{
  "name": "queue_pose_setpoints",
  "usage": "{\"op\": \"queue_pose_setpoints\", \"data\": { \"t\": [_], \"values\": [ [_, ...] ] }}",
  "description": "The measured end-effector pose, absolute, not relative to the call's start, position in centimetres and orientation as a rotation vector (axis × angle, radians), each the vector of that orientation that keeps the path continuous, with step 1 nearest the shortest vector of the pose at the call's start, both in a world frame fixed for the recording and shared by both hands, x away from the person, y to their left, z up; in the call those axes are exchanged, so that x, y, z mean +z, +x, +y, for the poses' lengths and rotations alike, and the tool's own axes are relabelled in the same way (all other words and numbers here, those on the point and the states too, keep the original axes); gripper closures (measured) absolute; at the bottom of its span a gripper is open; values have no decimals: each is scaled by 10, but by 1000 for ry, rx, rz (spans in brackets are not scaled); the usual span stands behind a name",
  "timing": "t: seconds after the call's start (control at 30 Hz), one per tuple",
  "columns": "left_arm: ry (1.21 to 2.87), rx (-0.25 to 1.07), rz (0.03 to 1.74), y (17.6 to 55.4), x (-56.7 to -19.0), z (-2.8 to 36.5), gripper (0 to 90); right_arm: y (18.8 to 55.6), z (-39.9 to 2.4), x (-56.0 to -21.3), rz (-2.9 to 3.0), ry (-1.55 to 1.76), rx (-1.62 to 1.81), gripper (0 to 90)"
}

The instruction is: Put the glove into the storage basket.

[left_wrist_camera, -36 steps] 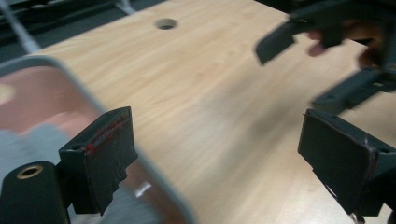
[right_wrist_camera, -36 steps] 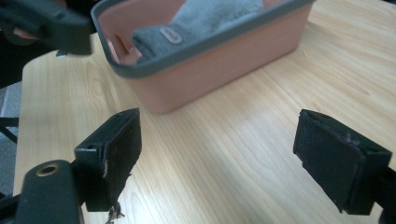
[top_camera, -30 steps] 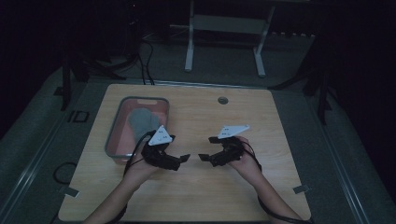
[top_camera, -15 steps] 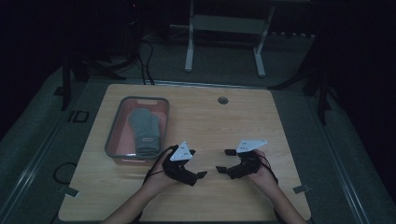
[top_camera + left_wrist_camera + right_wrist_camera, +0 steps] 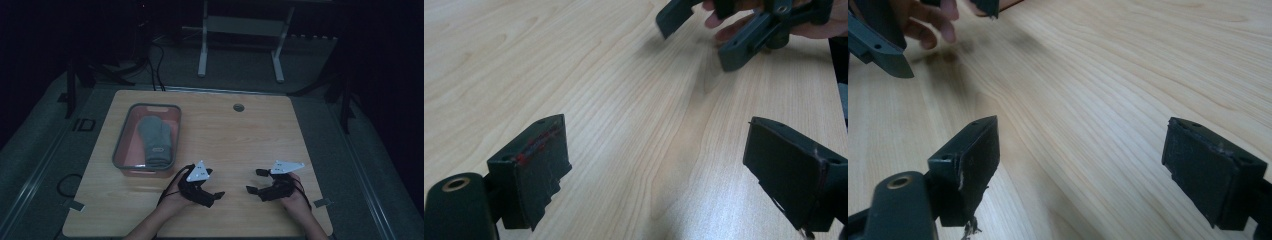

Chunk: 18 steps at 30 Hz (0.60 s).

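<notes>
Beside left claw [image 5: 216, 194]: tray [image 5: 121, 150], mitten [image 5: 155, 140]

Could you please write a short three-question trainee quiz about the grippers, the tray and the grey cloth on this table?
1. True or false: the left gripper holds the grey folded cloth.
2. Where does the cloth lie? A) in the red tray B) on the bare wooden table C) between the grippers
3. Fill in: the jaws of the right gripper stand ____ with nothing between them.

Key: 1 false, it is empty over bare table; 2 A; 3 open.
</notes>
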<state>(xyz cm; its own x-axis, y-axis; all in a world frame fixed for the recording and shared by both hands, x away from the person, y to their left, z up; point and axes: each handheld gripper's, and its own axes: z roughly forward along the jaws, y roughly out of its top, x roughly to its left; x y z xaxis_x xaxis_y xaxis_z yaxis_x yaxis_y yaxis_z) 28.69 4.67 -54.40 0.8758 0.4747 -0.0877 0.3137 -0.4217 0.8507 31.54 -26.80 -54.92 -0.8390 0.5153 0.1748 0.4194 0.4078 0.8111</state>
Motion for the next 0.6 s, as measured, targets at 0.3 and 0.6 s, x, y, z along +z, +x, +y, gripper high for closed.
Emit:
{"op": "queue_pose_setpoints", "data": {
  "t": [0.3, 0.6],
  "values": [
    [2030, 194, 575, 285, -554, 49, 114, 304, -304, -553, 2462, 921, 1400, 152],
    [2007, 218, 600, 283, -558, 55, 114, 301, -332, -558, 2406, 986, 1403, 152]
  ]
}}
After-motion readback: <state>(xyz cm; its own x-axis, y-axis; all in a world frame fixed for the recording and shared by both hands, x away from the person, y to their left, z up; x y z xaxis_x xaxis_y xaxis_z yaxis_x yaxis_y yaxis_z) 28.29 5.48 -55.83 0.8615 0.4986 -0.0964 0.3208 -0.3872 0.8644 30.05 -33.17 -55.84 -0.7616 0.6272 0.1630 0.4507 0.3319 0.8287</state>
